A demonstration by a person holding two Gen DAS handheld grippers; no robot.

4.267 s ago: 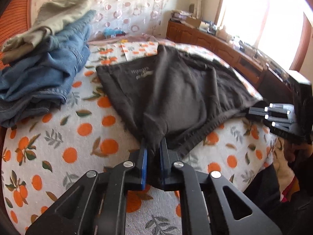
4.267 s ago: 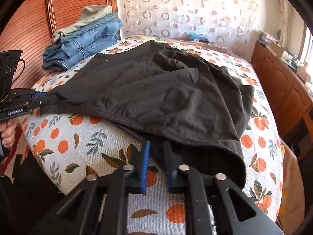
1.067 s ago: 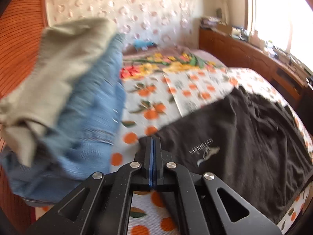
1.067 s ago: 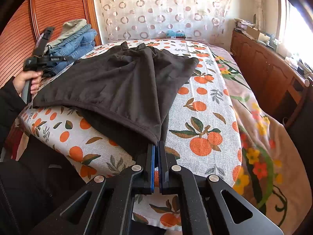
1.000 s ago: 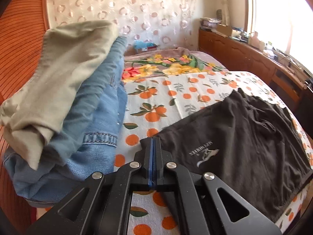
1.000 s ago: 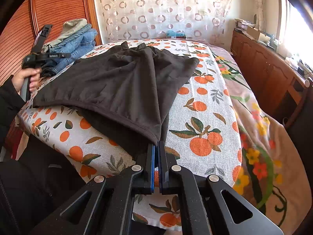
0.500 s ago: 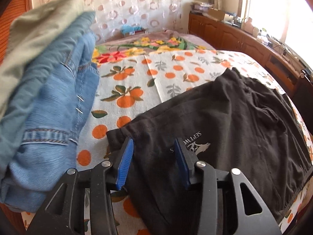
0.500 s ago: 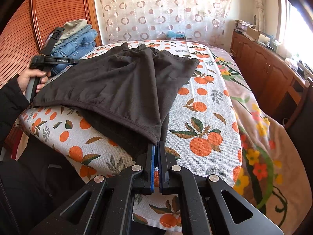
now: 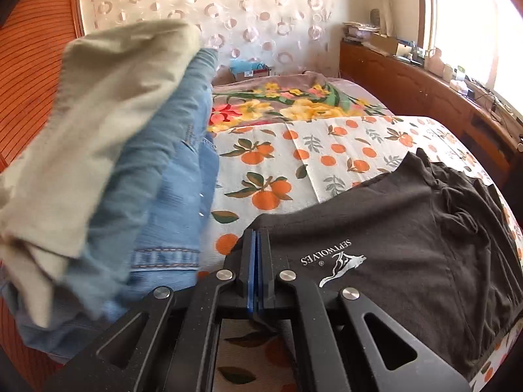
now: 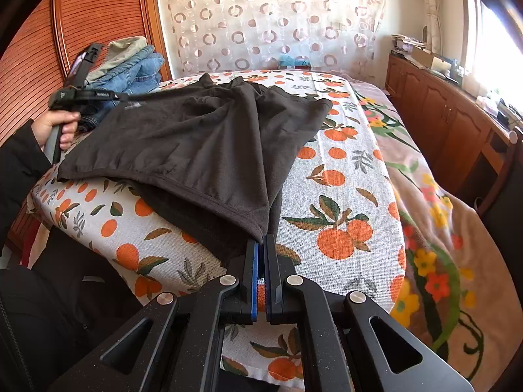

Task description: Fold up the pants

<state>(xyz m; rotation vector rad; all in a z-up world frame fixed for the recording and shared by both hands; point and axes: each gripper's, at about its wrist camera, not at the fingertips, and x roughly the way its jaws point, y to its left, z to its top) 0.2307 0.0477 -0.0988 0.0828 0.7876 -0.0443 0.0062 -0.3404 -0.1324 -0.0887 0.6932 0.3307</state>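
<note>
- The dark pants [image 10: 202,137] lie spread across the near part of the bed [image 10: 343,202], on the orange-print sheet [image 10: 330,176], with one hem corner hanging at the bed's near edge and the waist end toward the left edge.
- The left gripper [image 9: 256,238] has its blue pads pressed together on a corner of the pants at the left edge of the bed, just beside the white printed logo [image 9: 336,261]; in the right wrist view the same tool [image 10: 114,95] is pinching that corner, held by a hand [image 10: 57,127] in a dark sleeve.
- The right gripper [image 10: 261,248] is clamped on the lower hem corner of the pants at the near edge, with only a thin slit between its pads, where the cloth runs in.
- A stack of folded clothes sits at the bed's far left corner against the wooden headboard [image 10: 98,16]: blue jeans [image 9: 170,189] below, a beige garment [image 9: 98,114] on top. It crowds close to the left gripper, just beside the pinched corner.
- Beyond the orange-print sheet a floral blanket [image 9: 294,98] covers the far side of the bed.
- A wooden cabinet [image 10: 441,111] runs along the window side, with small items on top too blurred to name.
- No containers holding anything can be made out clearly; a small box [image 9: 250,71] stands by the patterned curtain [image 10: 278,16], its contents unclear.
</note>
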